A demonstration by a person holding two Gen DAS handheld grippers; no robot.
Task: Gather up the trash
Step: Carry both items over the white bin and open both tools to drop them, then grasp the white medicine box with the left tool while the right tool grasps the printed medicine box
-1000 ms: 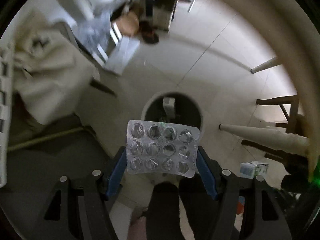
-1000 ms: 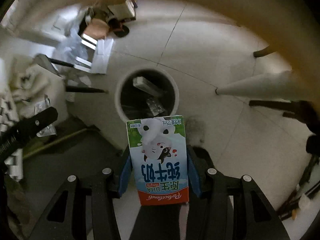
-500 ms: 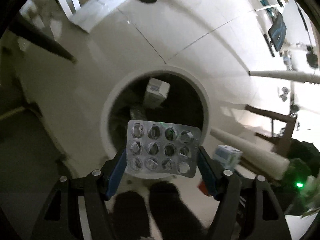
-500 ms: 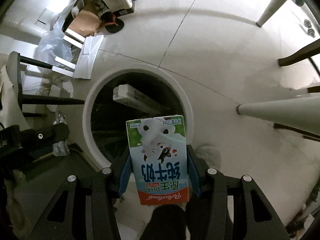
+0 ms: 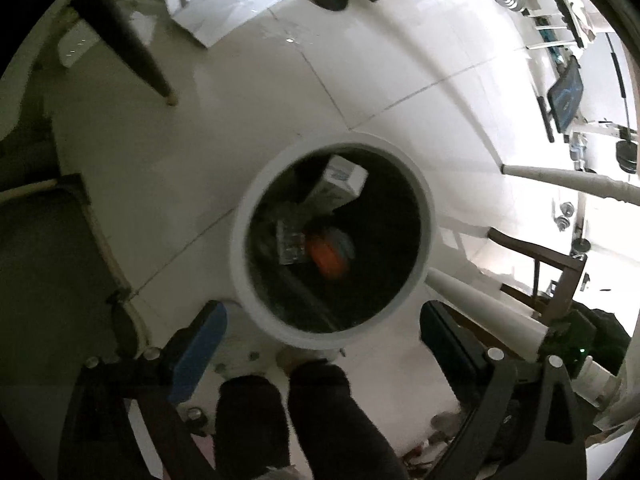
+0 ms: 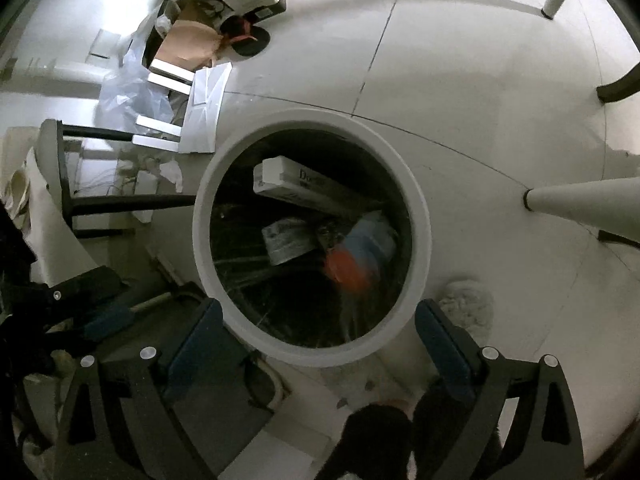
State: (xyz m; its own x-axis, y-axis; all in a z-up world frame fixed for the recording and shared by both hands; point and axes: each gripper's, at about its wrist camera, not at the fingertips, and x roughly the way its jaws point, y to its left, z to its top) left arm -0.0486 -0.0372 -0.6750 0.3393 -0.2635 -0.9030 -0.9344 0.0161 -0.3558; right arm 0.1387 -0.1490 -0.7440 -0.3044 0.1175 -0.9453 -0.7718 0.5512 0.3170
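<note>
Trash: inside the bin, straight ahead of and below both tools. One blurred carton, orange and blue, seems caught mid-fall; one silver blister pack lies just beside it; one long white box leans on the far wall.
Bin: one round white bin with a dark liner, on a pale tiled floor, its rim between each tool's fingers in both views.
Left tool: jaws spread wide, holding nothing, above the bin's near rim.
Right tool: jaws likewise wide apart and empty, over the near rim.
Step in hand: the drop looks made, judging by both tools being empty over the bin.
Doing it well: keep the jaws wide and lift straight up, so no finger clips the rim or snags the liner.
Counts: two tools, one bin, three pieces of trash that can be told apart; any more is too dark to tell.
Around: furniture legs, and papers on the floor beyond the bin.
</note>
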